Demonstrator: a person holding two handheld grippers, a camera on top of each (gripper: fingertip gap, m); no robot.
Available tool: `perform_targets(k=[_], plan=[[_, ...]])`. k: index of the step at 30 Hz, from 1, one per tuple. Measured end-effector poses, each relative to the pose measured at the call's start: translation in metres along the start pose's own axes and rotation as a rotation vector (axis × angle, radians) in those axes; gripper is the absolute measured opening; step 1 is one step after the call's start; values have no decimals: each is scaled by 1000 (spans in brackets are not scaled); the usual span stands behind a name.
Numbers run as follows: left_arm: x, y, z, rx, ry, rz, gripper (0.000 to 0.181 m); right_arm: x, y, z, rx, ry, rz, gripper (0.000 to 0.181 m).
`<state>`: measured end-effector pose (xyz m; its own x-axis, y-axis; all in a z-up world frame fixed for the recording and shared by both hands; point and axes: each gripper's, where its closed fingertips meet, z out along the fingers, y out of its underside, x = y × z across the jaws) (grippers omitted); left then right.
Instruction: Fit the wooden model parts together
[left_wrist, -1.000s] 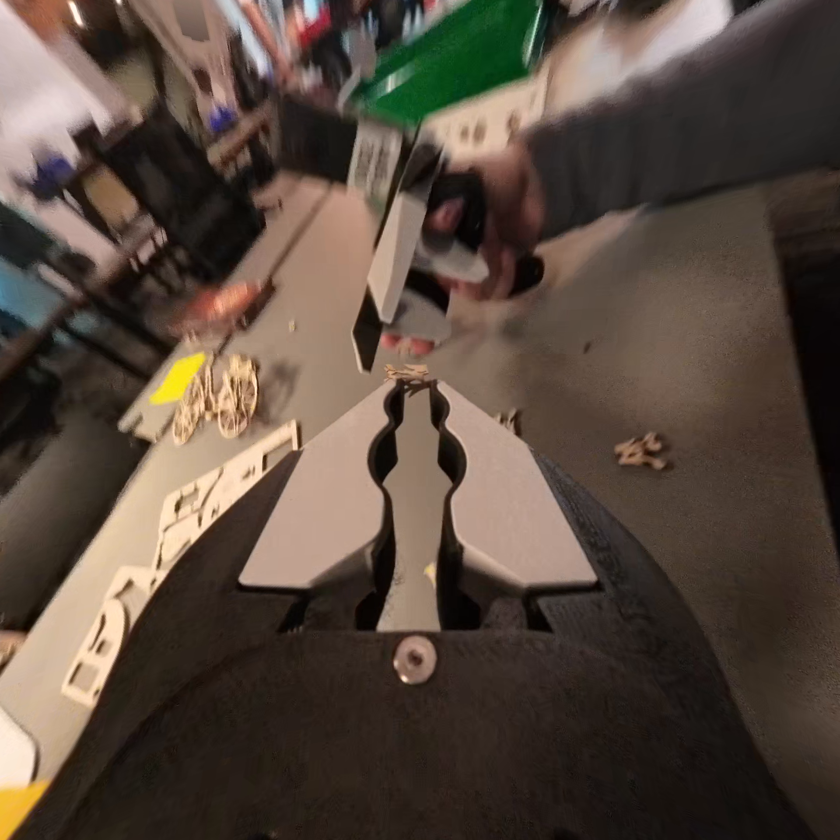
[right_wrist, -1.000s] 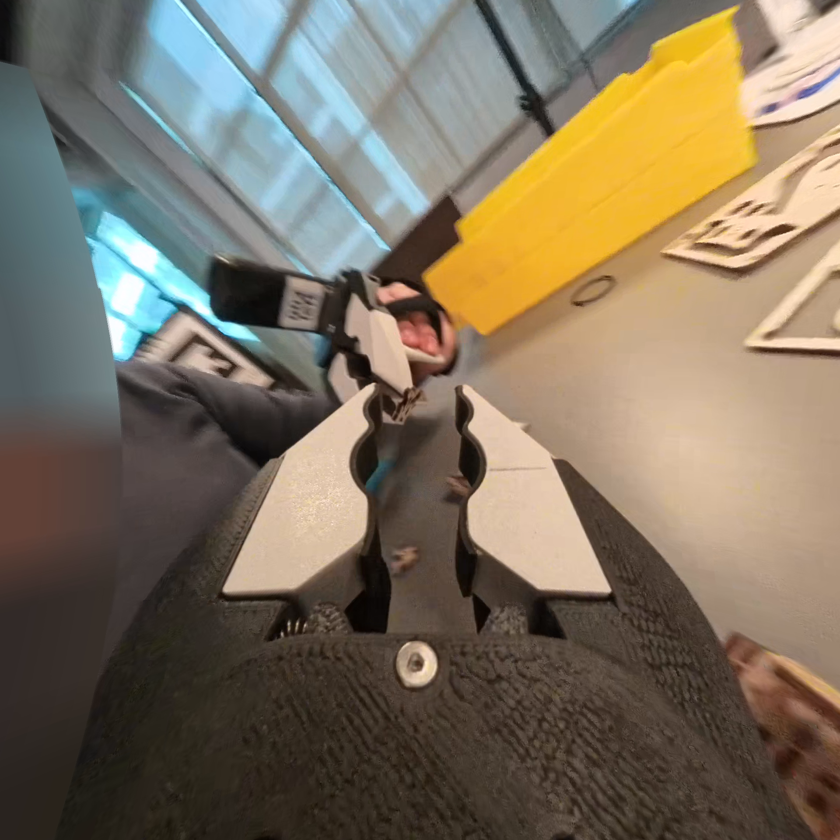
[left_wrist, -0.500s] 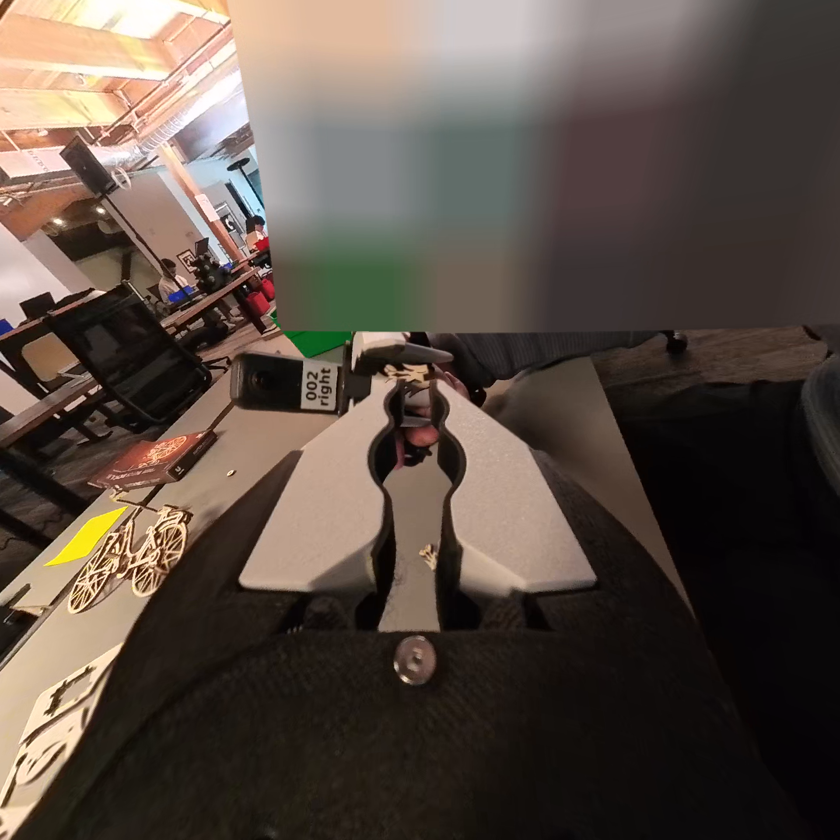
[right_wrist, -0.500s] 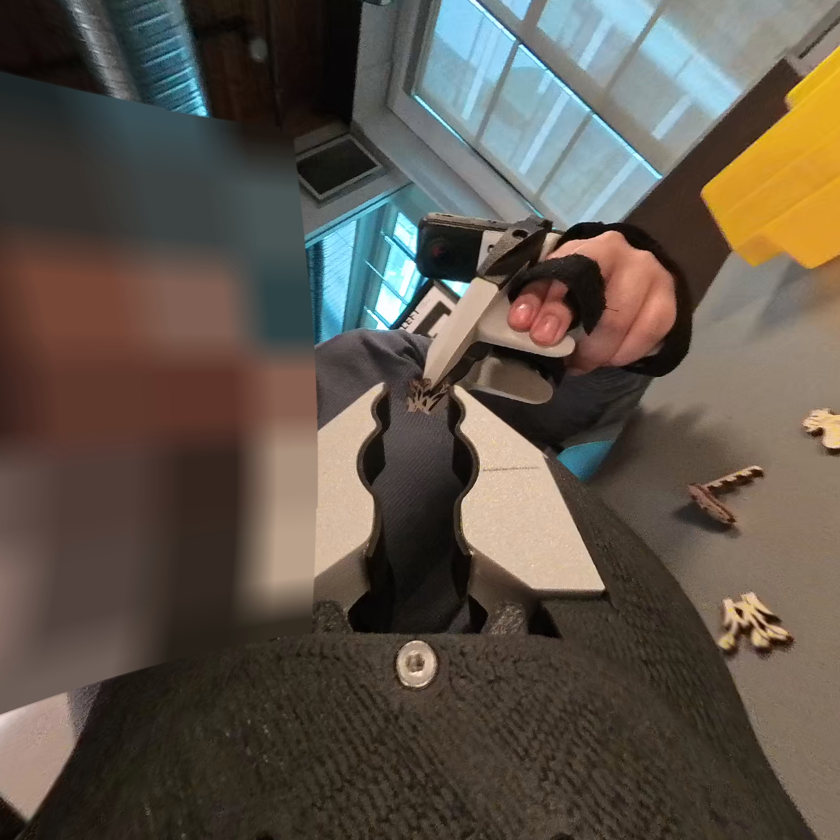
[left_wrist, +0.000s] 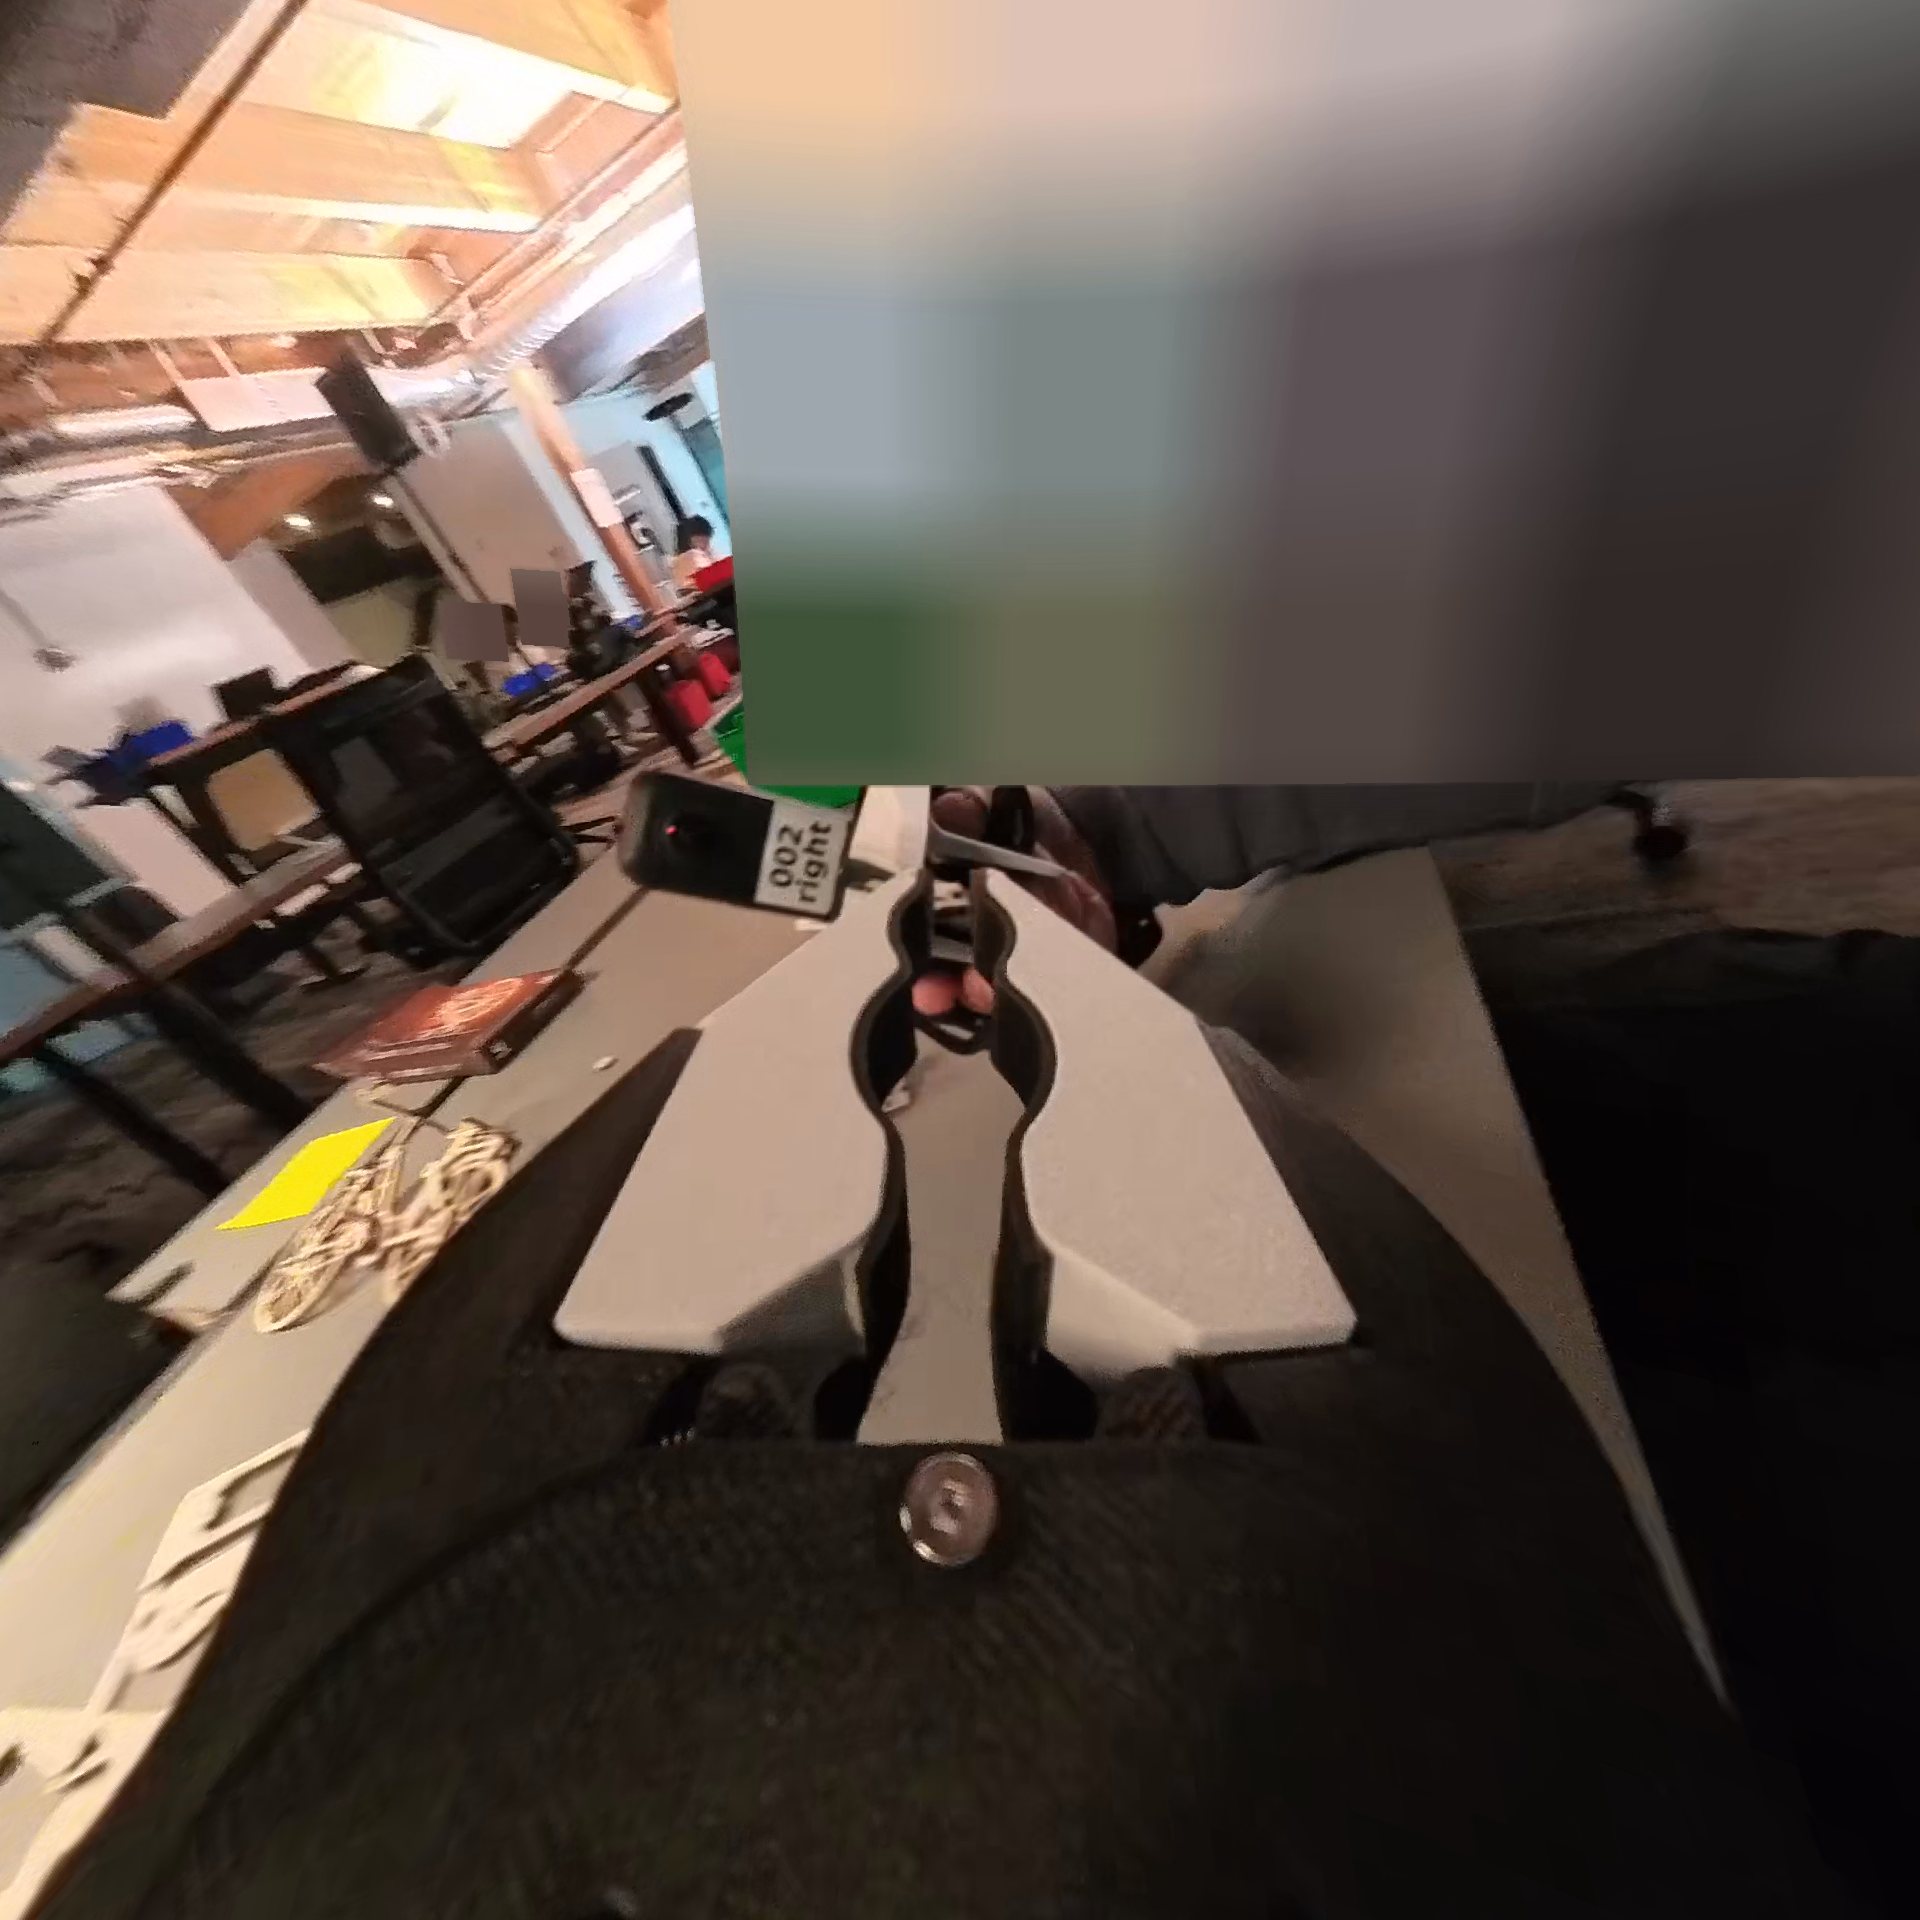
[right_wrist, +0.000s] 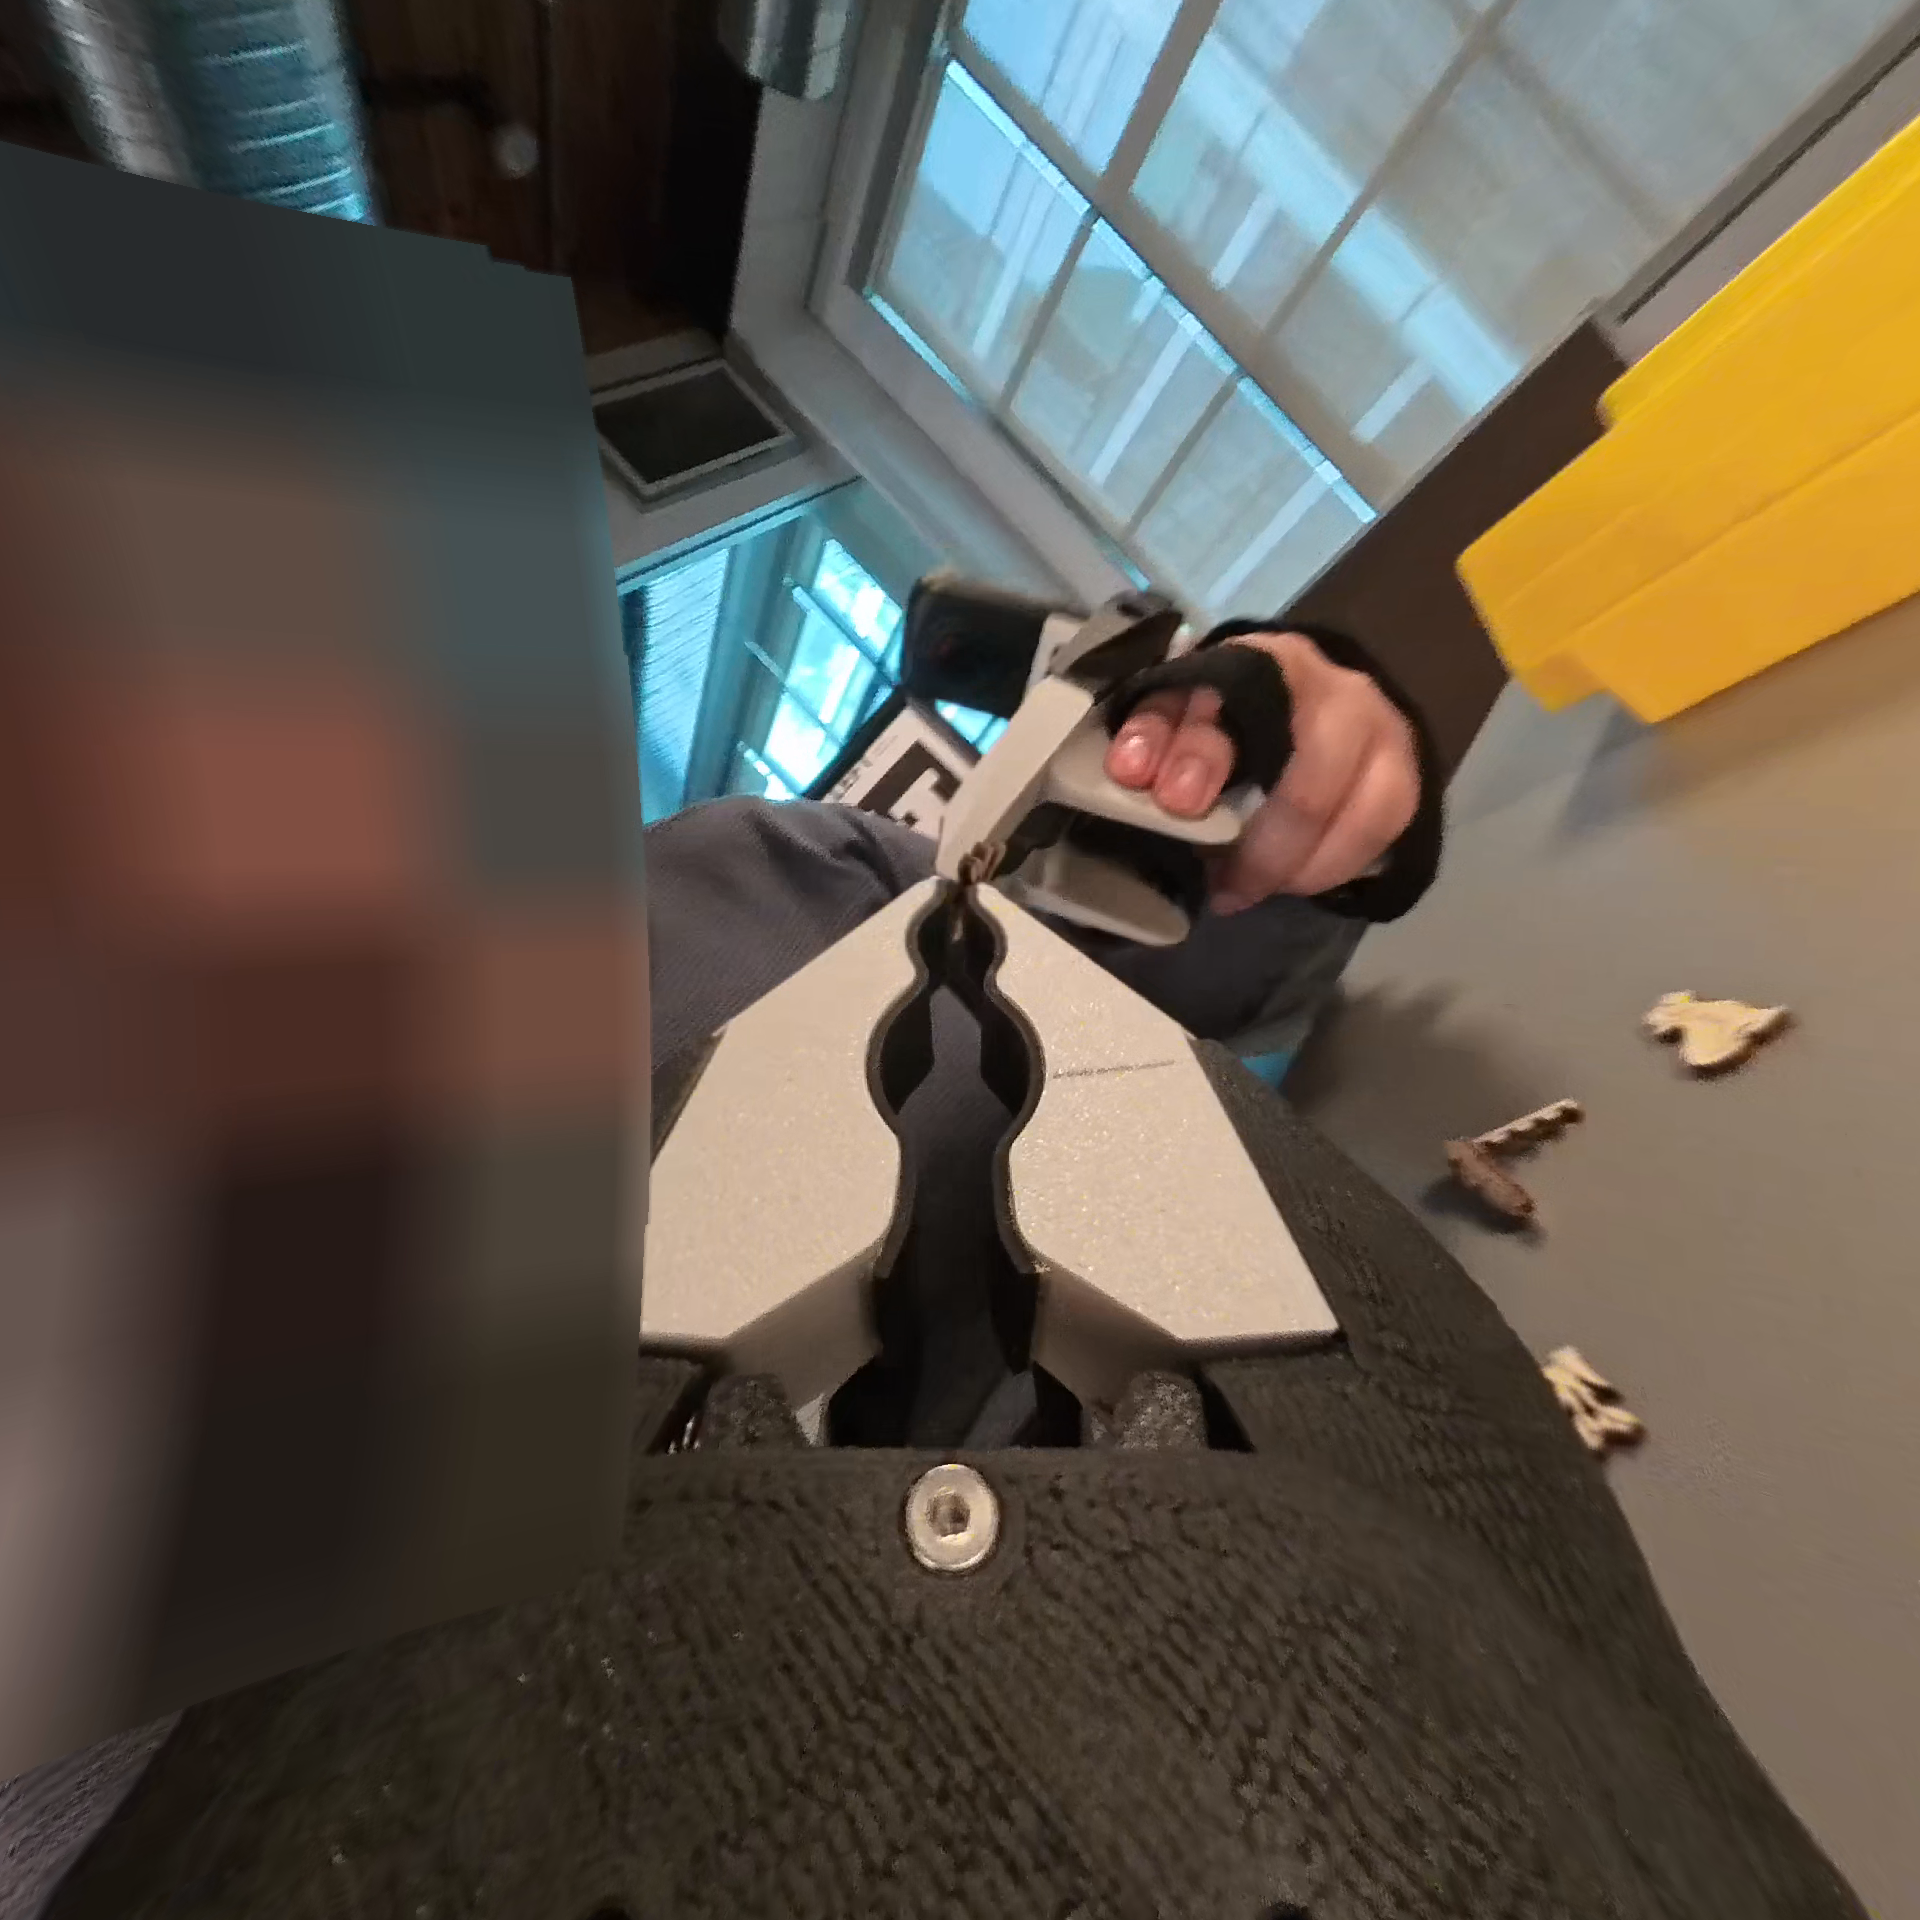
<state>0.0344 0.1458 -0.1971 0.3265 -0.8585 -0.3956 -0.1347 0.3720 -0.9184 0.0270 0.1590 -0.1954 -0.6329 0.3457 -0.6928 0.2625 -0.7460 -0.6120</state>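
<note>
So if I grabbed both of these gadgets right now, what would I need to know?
Right gripper: nearly shut on a small wooden part, tip to tip with the left gripper, which seems to pinch it too.
Both are lifted above the grey table.
Loose parts lie on the table; a built wooden bicycle stands at its far side.
Done: part picked up. Left: press it onto its mate; whether they have joined is not clear.

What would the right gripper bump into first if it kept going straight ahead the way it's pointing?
The left gripper. The right gripper points tip to tip at it, both pinching a small wooden part, so it would likely press into those fingertips at once, though depth is hard to judge.
</note>
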Motion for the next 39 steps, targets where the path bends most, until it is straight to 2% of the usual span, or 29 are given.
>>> perform_targets(k=[1,4,6,11,14,17,21,23,25,29,31,35,39], plan=[[0,3,1,-31,-26,47,6,1,-4,-2,20,14,-18,0],[-4,12,5,-119,-129,213,7,10,-10,-4,50,84,-67,0],[-11,23,6,-189,-187,216,6,18,-12,-6,54,149,-110,0],[-32,25,-5,-132,-366,-53,0,19,-21,-10,83,244,-295,0],[-36,29,-5,-100,-386,-246,7,16,-24,-10,89,255,-354,0],[-35,32,0,-84,-339,-426,19,15,-20,-6,68,258,-388,0],[-31,24,4,18,-231,-609,13,10,-23,-7,79,261,-441,0],[-30,18,4,72,-188,-648,4,9,-23,-7,81,267,-456,0],[-29,18,6,83,-176,-674,3,8,-24,-8,83,269,-464,0],[-28,18,9,102,-150,-733,19,8,-26,-9,95,272,-475,0],[-30,15,8,131,-133,-767,21,7,-26,-9,94,273,-479,0],[-33,18,10,130,-136,-800,17,6,-25,-8,92,266,-488,0],[-32,14,13,159,-118,-816,1,6,-27,-10,107,273,-484,0]])
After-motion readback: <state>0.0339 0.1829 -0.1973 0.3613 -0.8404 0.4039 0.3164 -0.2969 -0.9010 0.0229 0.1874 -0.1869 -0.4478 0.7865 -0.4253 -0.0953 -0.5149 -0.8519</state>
